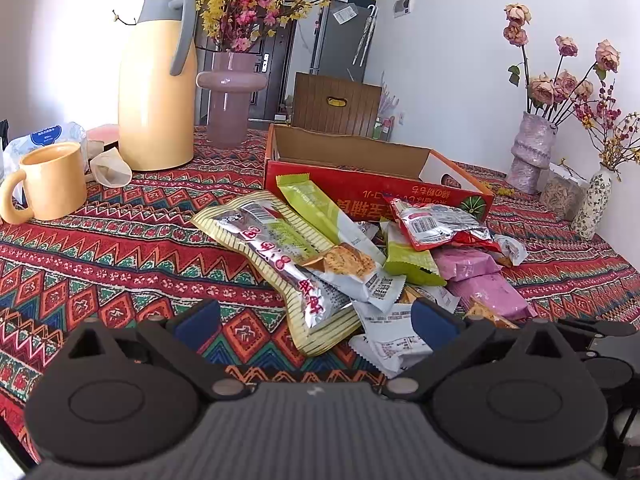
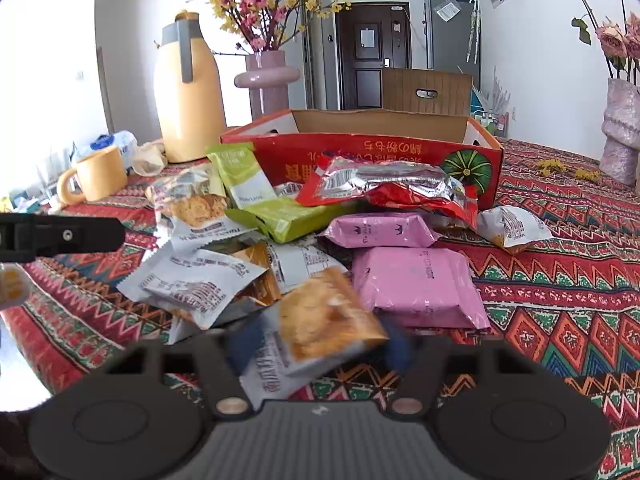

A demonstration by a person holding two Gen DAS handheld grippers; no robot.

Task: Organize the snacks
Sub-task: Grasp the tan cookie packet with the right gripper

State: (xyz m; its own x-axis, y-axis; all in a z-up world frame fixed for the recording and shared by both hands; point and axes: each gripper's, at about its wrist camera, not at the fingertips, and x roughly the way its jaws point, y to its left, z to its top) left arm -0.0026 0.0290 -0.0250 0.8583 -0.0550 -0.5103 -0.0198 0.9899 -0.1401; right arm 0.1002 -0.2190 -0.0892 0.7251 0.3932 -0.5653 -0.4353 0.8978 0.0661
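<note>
A heap of snack packets lies on the patterned tablecloth in front of an open red cardboard box (image 1: 360,196) (image 2: 360,152), which looks empty. My left gripper (image 1: 314,322) stands open, low over the near end of a striped yellow-and-silver packet (image 1: 288,264) and a white packet (image 1: 392,344). My right gripper (image 2: 324,346) has its blue pads against both sides of an orange-and-white snack packet (image 2: 320,320), which is blurred. Two pink packets (image 2: 420,288) lie just right of it. A red-and-silver packet (image 2: 392,184) and green packets (image 2: 280,216) rest against the box.
A yellow jug (image 1: 156,80), a yellow mug (image 1: 52,184) and a pink vase (image 1: 230,96) stand at the back left. More vases (image 1: 532,152) with dried flowers stand at the right edge. A black part of the other gripper (image 2: 60,236) reaches in from the left.
</note>
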